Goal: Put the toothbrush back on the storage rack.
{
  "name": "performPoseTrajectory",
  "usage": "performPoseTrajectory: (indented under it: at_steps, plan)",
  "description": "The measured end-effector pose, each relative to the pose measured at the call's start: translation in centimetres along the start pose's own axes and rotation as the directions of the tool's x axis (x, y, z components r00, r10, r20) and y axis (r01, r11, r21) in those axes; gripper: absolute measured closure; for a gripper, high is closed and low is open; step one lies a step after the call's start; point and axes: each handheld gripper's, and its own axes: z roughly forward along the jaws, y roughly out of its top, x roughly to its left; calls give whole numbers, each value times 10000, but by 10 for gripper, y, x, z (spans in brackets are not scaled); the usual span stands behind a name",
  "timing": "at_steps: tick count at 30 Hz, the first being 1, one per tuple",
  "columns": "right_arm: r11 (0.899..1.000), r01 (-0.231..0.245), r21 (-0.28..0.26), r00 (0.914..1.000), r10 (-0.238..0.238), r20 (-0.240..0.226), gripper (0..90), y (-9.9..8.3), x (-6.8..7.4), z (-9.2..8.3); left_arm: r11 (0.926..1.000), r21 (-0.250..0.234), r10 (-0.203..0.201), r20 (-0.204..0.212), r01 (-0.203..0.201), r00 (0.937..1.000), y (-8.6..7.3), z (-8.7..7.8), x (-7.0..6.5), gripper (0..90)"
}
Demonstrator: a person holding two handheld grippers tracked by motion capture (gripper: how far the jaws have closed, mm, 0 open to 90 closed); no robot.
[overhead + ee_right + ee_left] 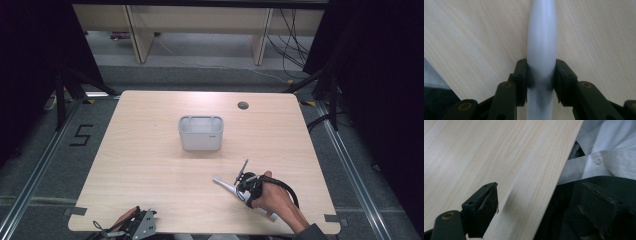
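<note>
A long white smooth handle, like a toothbrush's (223, 183), lies slantwise on the wooden table (150, 165) at the front right. My right gripper (240, 191) comes down on its middle, held by a hand. In the right gripper view both pads press the sides of the white handle (541, 37), so my right gripper (541, 72) is shut on it. My left gripper (105, 231) rests at the table's front left edge. In the left gripper view my left gripper (544, 195) stands wide open with nothing between the jaws, one jaw over the wood, the other off the edge.
A grey open-topped plastic container (200, 141) stands at the table's middle. A round cable hole (243, 105) sits at the back right. A white shirt (604, 147) and dark trousers show past the table edge in the left gripper view.
</note>
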Motion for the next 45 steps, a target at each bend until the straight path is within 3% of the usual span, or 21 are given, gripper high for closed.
performPoseTrajectory:
  at_steps: [8,10,12,18,20,22,24,25,26,27,28,29,32,34,37,39,40,43,44,45]
  plan:
    - [9996,134,240,9998,-131,-133,661,3,-2,0,10000,21,40,-12,-40,10000,0,0,0,153]
    - [9995,229,201,9997,-228,-76,661,4,-2,0,10000,-13,8,-42,-8,10000,0,0,0,153]
    - [9999,25,137,10000,-25,-47,662,3,-1,0,10000,16,34,-7,-34,10000,0,0,1,153]
    - [9995,329,-32,9994,-329,48,664,-3,0,0,10000,24,27,-4,-27,10000,0,1,1,153]
    - [9995,105,-304,9999,-102,117,664,-9,1,-6,10000,5,4,-10,-4,10000,0,1,1,153]
    - [9973,394,-620,9992,-393,27,664,-13,-2,-12,10000,15,17,4,-17,10000,0,1,0,153]
    - [9968,-251,-758,9997,246,-71,664,-18,2,-18,10000,6,15,-32,-15,10000,0,1,1,153]
    - [9968,-251,-758,9997,246,-71,664,-18,2,-18,10000,-13,-13,-39,13,10000,0,1,0,153]
    - [9914,-100,-1303,9998,123,162,664,-24,2,-23,10000,7,8,6,-8,10000,0,0,1,153]
    - [9885,152,-1505,9998,-132,142,664,-25,0,-24,10000,24,6,22,-6,10000,0,1,1,153]
    - [9865,-214,-1621,9996,243,159,664,-28,1,-26,10000,37,2,19,-2,10000,0,1,1,153]
    - [9827,42,-1851,9999,-16,139,664,-31,-2,-28,10000,40,-7,24,7,10000,0,1,1,153]
    - [9741,-193,-2252,9997,227,127,664,-37,-5,-35,10000,31,3,29,-3,10000,0,1,1,153]
    - [9648,-337,-2609,9991,393,163,664,-40,-7,-41,10000,37,-16,20,16,10000,0,1,1,153]
    - [9490,-134,-3150,9993,237,289,664,-42,-14,-48,10000,26,-24,33,24,10000,0,1,1,153]
    - [9261,-553,-3731,9978,651,136,664,-43,-16,-54,10000,34,-13,29,13,10000,0,1,1,153]
    - [9192,-543,-3900,9979,633,103,664,-43,-18,-57,10000,34,-13,30,13,10000,0,1,1,153]
    - [8829,-773,-4631,9957,919,90,664,-41,-24,-63,10000,19,-13,13,12,10000,0,1,1,153]
    - [8658,-573,-4972,9970,760,175,664,-40,-28,-64,10000,21,-16,1,16,10000,0,1,1,153]
    - [8508,-1066,-5145,9925,1222,-34,664,-39,-27,-65,10000,40,-29,2,29,10000,0,0,1,153]
